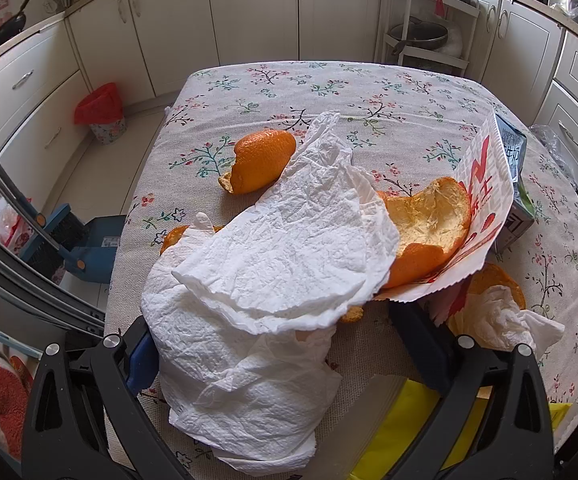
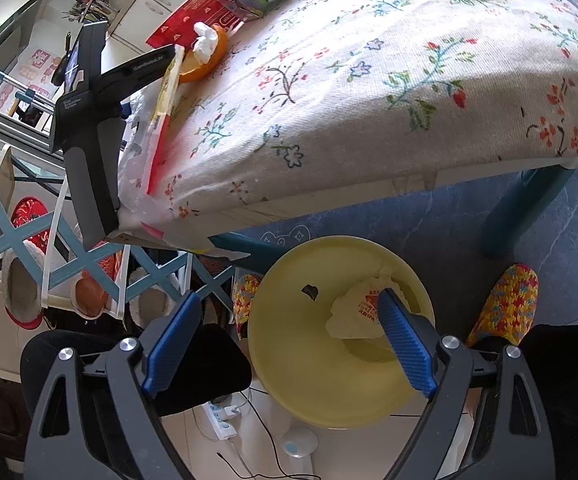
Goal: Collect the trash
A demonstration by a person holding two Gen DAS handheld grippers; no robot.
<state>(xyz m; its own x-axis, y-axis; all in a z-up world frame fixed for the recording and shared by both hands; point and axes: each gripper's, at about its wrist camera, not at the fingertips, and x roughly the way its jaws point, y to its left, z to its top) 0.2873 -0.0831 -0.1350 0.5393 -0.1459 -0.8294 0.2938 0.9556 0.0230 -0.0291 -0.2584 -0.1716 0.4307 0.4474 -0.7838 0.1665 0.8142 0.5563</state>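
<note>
In the left wrist view a big crumpled white paper towel [image 1: 273,272] lies on the flowered tablecloth [image 1: 329,88], between the fingers of my left gripper [image 1: 277,340], whose jaws stand wide apart around it. Orange peels lie around it: one behind [image 1: 263,160], one cupped on a red-and-white wrapper [image 1: 433,224]. A small tissue on peel [image 1: 505,316] lies at the right. In the right wrist view my right gripper [image 2: 285,324] is open and empty over a yellow bin [image 2: 301,340] on the floor, which holds a crumpled wrapper [image 2: 357,312].
A dark carton [image 1: 515,184] stands behind the wrapper at the table's right. Yellow papers [image 1: 409,420] lie near the front edge. A red-lined floor bin [image 1: 103,114] and a blue dustpan [image 1: 85,248] stand left of the table. The person's slippered feet [image 2: 505,304] flank the yellow bin.
</note>
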